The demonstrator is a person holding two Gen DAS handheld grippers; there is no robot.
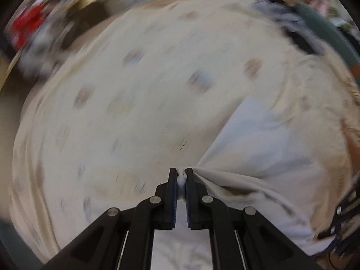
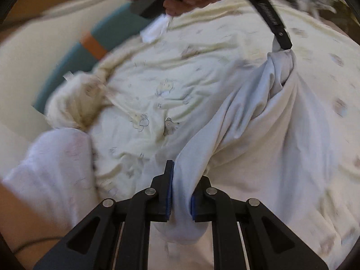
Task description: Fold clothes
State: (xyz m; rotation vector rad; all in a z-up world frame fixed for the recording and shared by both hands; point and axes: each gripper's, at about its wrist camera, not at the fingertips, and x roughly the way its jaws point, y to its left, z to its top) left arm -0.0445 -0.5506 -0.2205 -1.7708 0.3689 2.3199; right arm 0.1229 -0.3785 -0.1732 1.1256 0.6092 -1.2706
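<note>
Bed cover: cream, with small printed motifs, fills nearly the whole of both views. Rumpled into ridges on the person's side in the right wrist view; it looks smoother under the left gripper, though that view is motion-blurred.

White garment: pale, plain cloth, strung between the two grippers and partly draped over the bed cover. In the right wrist view it runs as a twisted band from the near gripper up to the far one, bunched where it is held. Which kind of garment it is cannot be told.

Other cloth: a second white piece lies at the lower left of the right wrist view, just beside the rumpled cover. A blurred pile with red in it sits beyond the bed edge.

Left gripper: clamped on a small pinch of the white garment, with cloth bulging between the blue pads.

Right gripper: closed around a thicker fold of the same garment, which spills out below the jaws.

Stage: garment gripped at two points; whether it is being spread out or brought over into a fold, this moment does not settle.

Risks (judged):
- The left pinch is narrow; tension between the grippers could pull it free.
- The twist in the band could set a crooked crease if laid down as is.
- The ridged bed cover could snag the hem or drag along with it.
</note>
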